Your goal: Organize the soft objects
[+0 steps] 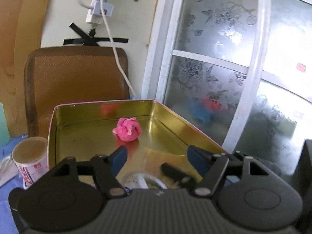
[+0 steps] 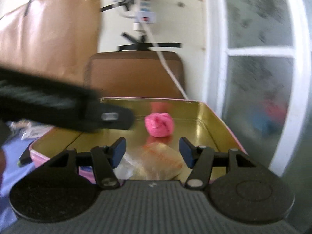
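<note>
The left gripper (image 1: 157, 157) hangs over the near end of a gold-lined tin box (image 1: 167, 115) with a pink outer rim, its blue-padded jaws standing apart with nothing between them. Ahead of the fingers, toward the far wall of the box, a pink soft ball (image 1: 127, 129) rests on the metal floor, well clear of both pads. Left of the left gripper, outside the box, a paper cup (image 1: 30, 157) stands on blue cloth (image 1: 5, 193). The right gripper (image 2: 152, 151) is also above the box (image 2: 214, 120), jaws parted; a clear plastic-wrapped, pale soft packet (image 2: 161, 160) sits between its fingers, though blur hides whether the pads press on it, so I cannot tell if it is clamped. Beyond that packet the same pink ball (image 2: 159, 124) lies just ahead of the fingertips. To the right gripper's left, the dark blurred body of the left gripper (image 2: 109, 117) reaches over the box rim. A brown cushion (image 2: 134, 74) stands behind the box, and a frosted window (image 2: 259, 78) is on the right.
</note>
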